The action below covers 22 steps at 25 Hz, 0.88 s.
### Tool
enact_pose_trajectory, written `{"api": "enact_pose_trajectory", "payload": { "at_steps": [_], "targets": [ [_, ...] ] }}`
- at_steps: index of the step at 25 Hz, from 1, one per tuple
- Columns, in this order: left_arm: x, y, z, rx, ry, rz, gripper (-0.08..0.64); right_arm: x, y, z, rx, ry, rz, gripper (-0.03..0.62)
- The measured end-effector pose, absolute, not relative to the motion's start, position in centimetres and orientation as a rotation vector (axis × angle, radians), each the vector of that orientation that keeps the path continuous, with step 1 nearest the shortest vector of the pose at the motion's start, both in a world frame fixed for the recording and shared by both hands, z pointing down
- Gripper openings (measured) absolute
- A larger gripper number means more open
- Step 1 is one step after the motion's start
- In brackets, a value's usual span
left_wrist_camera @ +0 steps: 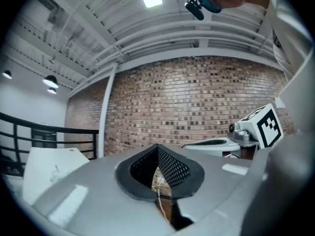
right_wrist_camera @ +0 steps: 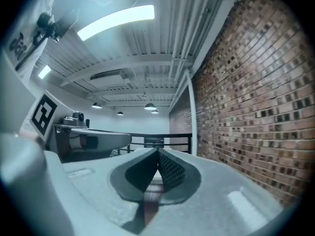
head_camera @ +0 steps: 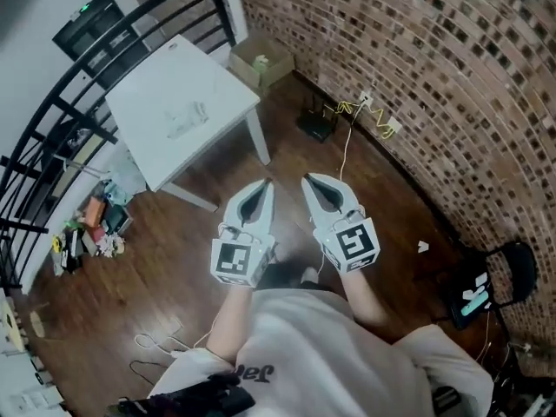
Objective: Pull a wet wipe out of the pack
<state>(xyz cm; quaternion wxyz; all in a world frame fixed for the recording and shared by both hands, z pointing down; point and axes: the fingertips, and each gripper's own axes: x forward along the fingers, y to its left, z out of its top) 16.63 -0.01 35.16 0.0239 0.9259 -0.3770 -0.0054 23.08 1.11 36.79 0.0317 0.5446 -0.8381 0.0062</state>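
Note:
A pale, flat pack (head_camera: pixel 187 120) lies on the white table (head_camera: pixel 217 89) at the upper left, too small to read; in the left gripper view it is a faint shape (left_wrist_camera: pixel 60 172). Both grippers are held level in front of the person's body, over the wooden floor and well short of the table. My left gripper (head_camera: pixel 266 184) (left_wrist_camera: pixel 157 149) is shut, its pads meeting at the tip with nothing between them. My right gripper (head_camera: pixel 306 179) (right_wrist_camera: pixel 158 152) is also shut and empty. Each gripper shows beside the other: the right gripper (left_wrist_camera: pixel 216 144), the left gripper (right_wrist_camera: pixel 93 140).
A brick wall (head_camera: pixel 417 68) runs along the right, a black railing (head_camera: pixel 61 102) along the left. A cardboard box (head_camera: pixel 261 63) and a black device with cables (head_camera: pixel 314 127) sit by the wall. Clutter (head_camera: pixel 87 228) lies by the railing; a black chair (head_camera: pixel 512 263) stands at right.

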Motion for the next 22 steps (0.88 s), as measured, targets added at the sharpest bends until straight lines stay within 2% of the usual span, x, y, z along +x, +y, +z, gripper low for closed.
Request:
{"api": "enact_pose_trajectory", "payload": {
  "at_steps": [5,12,22],
  "targets": [
    [7.7,-6.0,35.1,2.746,-1.468,-0.037,0.015,15.0,-5.4,36.4,1.452,-2.696,-0.041,-0.009],
    [-2.4,-13.4,33.6,2.636,-1.671,-0.130,0.015,3.9,-13.1,35.6,1.166,-2.822,-0.112,-0.009],
    [-12.0,-19.9,36.7,2.483,-1.889,-0.098,0.015,-3.6,-20.4,38.7,1.046,-2.805,-0.036,-0.009]
  ]
}}
